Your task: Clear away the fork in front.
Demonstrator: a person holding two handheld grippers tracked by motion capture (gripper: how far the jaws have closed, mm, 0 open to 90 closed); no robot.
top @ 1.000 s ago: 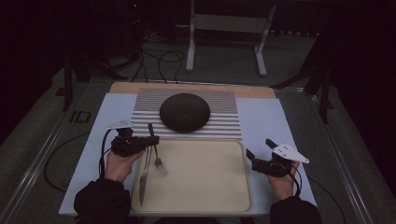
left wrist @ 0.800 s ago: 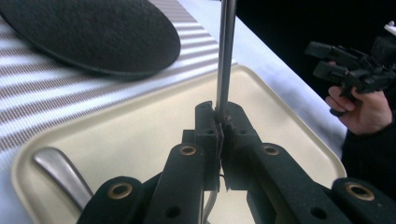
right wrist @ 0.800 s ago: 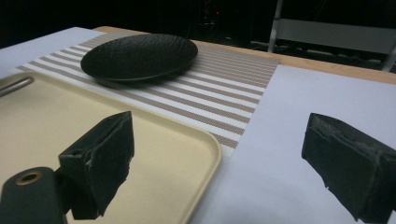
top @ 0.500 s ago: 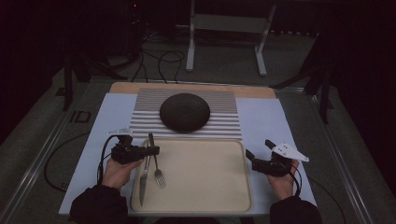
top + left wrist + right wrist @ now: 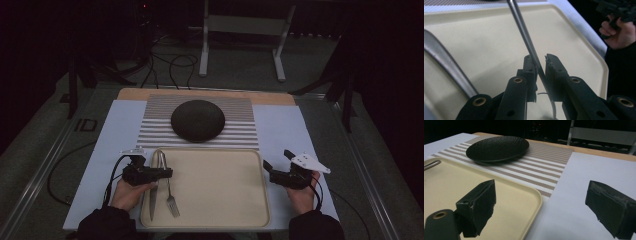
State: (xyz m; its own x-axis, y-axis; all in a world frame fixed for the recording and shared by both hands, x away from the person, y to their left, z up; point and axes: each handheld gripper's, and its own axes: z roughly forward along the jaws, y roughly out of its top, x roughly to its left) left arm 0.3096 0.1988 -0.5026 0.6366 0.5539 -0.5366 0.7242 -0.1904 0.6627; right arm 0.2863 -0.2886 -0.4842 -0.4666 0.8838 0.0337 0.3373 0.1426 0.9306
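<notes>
Left tongs [image 5: 167, 172] around fork handle over tray; right tongs [image 5: 277, 167] spread, idle.

High view: one cream tray [image 5: 220, 210], one fork [image 5: 170, 192] and one knife [image 5: 153, 195] lying at its left edge, one black plate [image 5: 197, 120] on one striped mat [image 5: 240, 132], white sheet on the bench [image 5: 285, 130]; dark room, cables and a metal stand on the floor behind.
Left gripper view: jaws just been opening, fork handle [image 5: 524, 32] between the pads, small gap on one side; the far hand [image 5: 617, 35] at top right.
Right gripper view: jaws wide apart with nothing between, straddling the tray corner; plate texture visible.
</notes>
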